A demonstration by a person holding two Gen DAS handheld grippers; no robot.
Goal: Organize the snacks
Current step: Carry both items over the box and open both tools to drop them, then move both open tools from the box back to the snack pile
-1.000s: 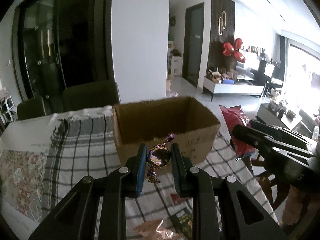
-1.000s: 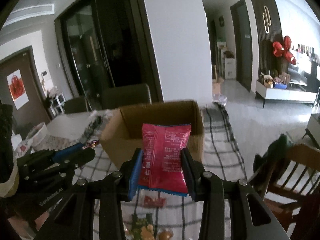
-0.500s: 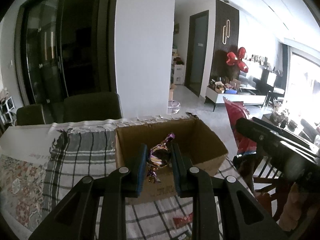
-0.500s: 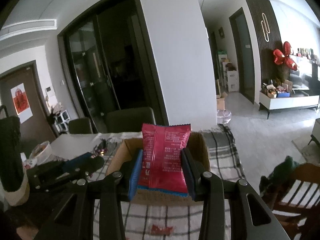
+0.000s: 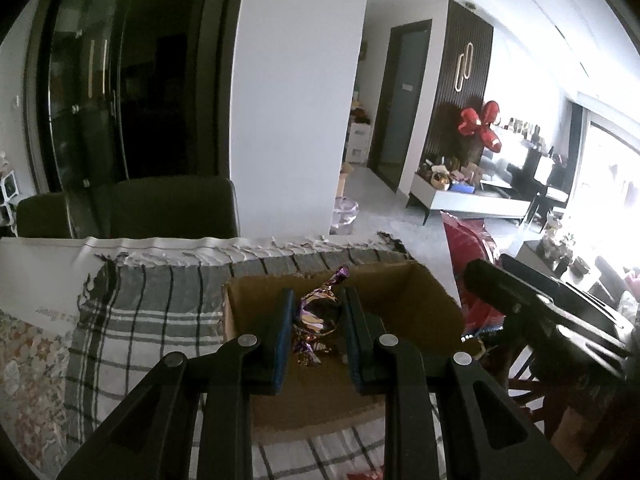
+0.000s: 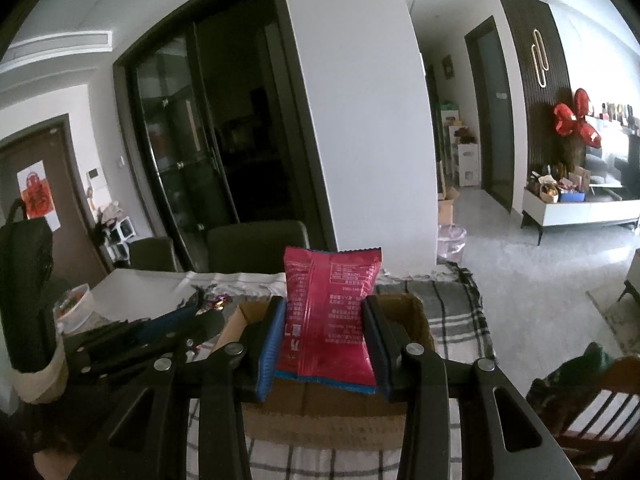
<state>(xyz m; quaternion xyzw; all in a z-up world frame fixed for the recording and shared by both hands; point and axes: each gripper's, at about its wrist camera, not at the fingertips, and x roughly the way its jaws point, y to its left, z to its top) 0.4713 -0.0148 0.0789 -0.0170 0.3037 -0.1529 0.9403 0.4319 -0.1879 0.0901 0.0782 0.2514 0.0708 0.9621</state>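
My left gripper [image 5: 316, 300] is shut on a purple and gold foil-wrapped candy [image 5: 318, 318], held over the open cardboard box [image 5: 424, 312] on the plaid tablecloth. My right gripper [image 6: 324, 308] is shut on a red snack packet [image 6: 330, 312], which stands upright between the pads over the same box [image 6: 416, 316]. In the left wrist view the right gripper [image 5: 472, 276] comes in from the right with the red packet [image 5: 464, 240] behind it. In the right wrist view the left gripper [image 6: 208, 312] lies at the left with the candy [image 6: 214, 300] at its tip.
A grey plaid cloth [image 5: 152, 312] covers the table. Dark chairs [image 5: 172, 208] stand at the far side before a white pillar [image 5: 296, 120]. A wooden chair [image 6: 592, 408] is at the right. A black bag [image 6: 24, 292] and a white bowl [image 6: 74, 306] sit at the left.
Both grippers have moved forward and now hang over the box opening; the box has slid lower and nearer in both views. Candy and packet stay gripped.
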